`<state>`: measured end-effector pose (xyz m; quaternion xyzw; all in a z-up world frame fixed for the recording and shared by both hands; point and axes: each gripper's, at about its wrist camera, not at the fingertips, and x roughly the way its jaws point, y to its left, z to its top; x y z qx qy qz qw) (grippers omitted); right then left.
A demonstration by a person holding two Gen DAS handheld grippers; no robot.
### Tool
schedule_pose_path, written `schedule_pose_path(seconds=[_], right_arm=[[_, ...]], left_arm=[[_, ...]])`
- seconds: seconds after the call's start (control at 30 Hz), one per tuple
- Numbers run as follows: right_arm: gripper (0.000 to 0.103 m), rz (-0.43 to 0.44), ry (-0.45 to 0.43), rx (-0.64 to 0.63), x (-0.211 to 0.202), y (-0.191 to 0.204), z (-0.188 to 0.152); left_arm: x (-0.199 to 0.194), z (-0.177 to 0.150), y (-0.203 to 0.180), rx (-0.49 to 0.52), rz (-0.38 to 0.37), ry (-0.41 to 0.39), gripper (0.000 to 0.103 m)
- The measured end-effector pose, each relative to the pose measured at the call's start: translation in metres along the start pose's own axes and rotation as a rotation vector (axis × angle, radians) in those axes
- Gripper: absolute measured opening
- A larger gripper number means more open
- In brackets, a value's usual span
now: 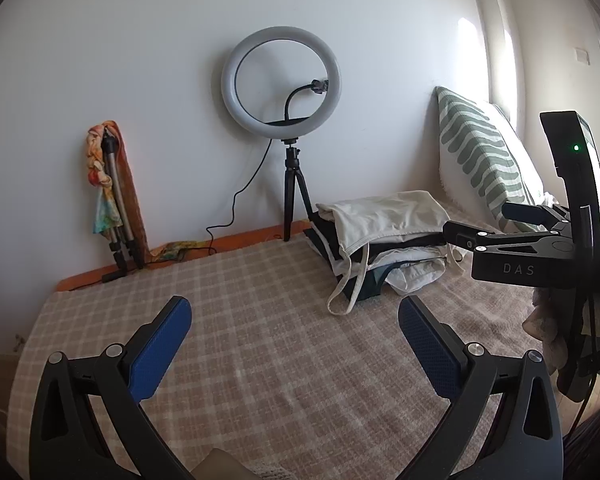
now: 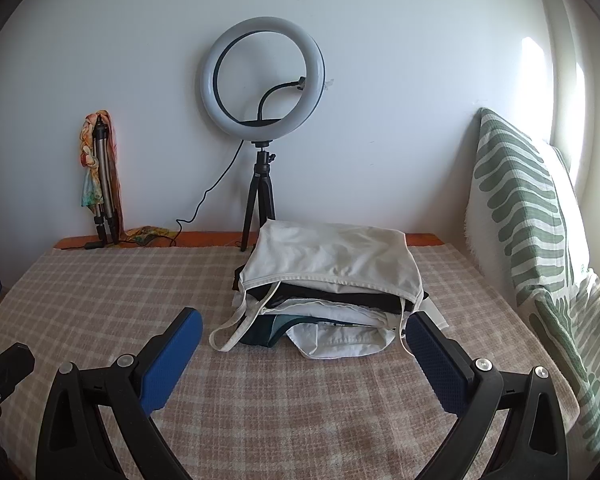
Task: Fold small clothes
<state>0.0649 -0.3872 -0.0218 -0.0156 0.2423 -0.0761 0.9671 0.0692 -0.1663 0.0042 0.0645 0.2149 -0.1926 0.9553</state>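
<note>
A stack of folded small clothes (image 2: 332, 280) lies on the checked beige blanket (image 2: 100, 300), with a white strapped top uppermost and dark and white pieces under it. It also shows in the left wrist view (image 1: 384, 244) at the right. My right gripper (image 2: 304, 332) is open and empty, just in front of the stack. My left gripper (image 1: 296, 320) is open and empty over bare blanket (image 1: 240, 320), left of the stack. The right gripper's body (image 1: 540, 248) shows at the right edge of the left wrist view.
A ring light on a black tripod (image 2: 260, 128) stands at the wall behind the stack. A folded tripod draped with a colourful scarf (image 2: 100, 176) leans at the back left. A green-patterned pillow (image 2: 540, 232) lines the right side.
</note>
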Motion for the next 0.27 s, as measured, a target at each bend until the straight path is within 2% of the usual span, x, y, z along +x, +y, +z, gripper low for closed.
schedule_pose_path(seconds=[0.27], right_arm=[[0.103,0.004,0.002,0.000,0.0019,-0.0013,0.0000]], left_arm=[[0.0009,0.0004,-0.0002,0.004,-0.002,0.003,0.103]])
